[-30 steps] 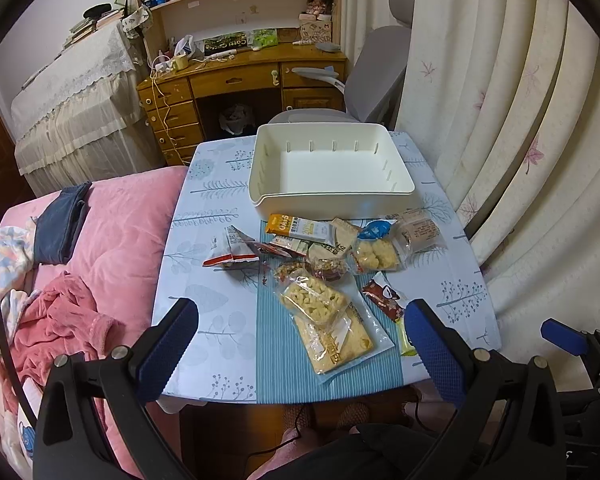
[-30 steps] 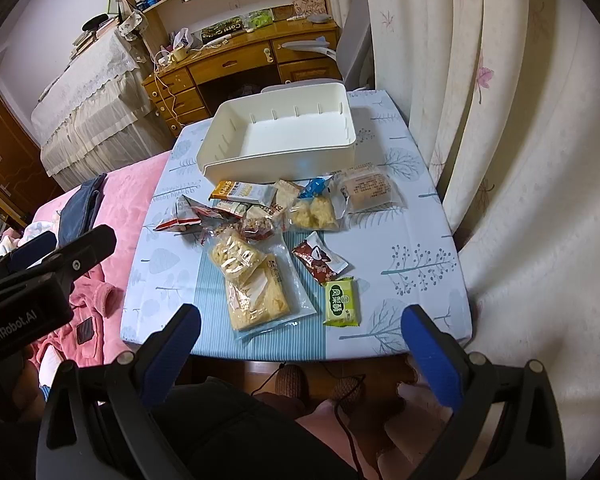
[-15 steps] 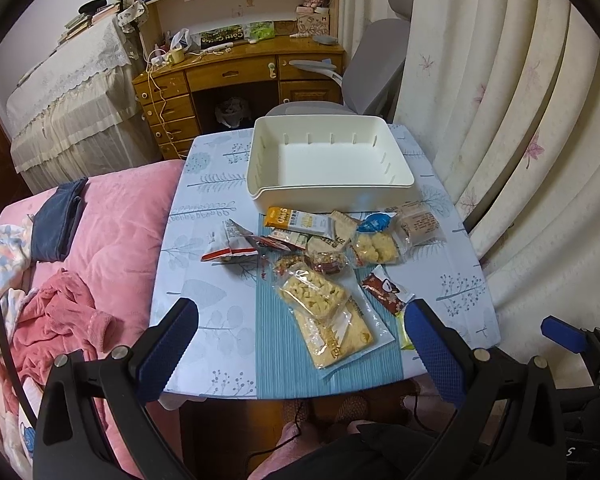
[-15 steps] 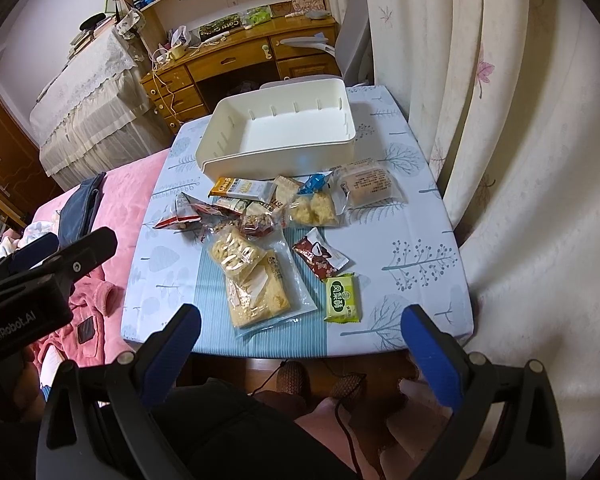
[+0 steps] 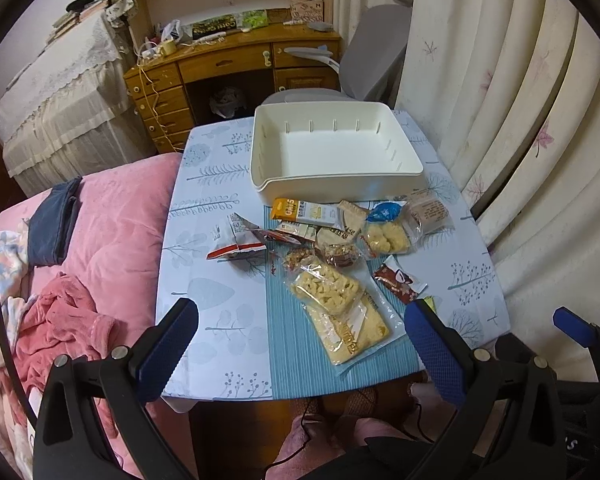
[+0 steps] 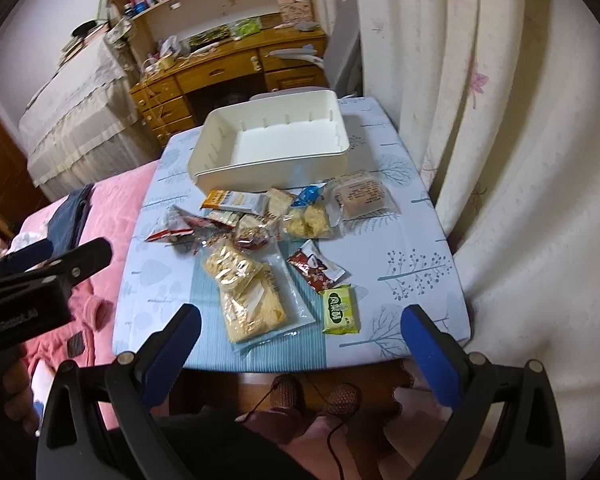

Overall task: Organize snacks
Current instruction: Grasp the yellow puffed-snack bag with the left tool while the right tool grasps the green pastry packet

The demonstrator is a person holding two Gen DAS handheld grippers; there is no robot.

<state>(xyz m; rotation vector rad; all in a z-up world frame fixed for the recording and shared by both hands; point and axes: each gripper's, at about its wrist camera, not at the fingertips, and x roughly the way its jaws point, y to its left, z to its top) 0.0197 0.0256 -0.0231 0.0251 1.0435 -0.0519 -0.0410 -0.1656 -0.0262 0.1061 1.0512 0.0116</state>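
Both the left hand-held gripper (image 5: 300, 344) and the right hand-held gripper (image 6: 300, 344) hover released over the worktop's (image 5: 204, 280) near edge, probably lining up a first pick, while snack packets (image 5: 340, 248) lie mid-worktop before the empty white bin (image 5: 332, 152) at the far edge.

In the left wrist view the green snack packet (image 5: 431, 301) is almost wholly hidden behind a blue finger pad (image 5: 434, 350), only a corner showing. The print on the orange-and-white snack bar (image 5: 306, 210) is too small to read. A dark-wrapped snack (image 5: 338, 249) lies partly buried under neighbouring packets, its kind unclear. In the right wrist view the left gripper (image 6: 28, 280) is cut off by the picture's edge and its label is blurred.
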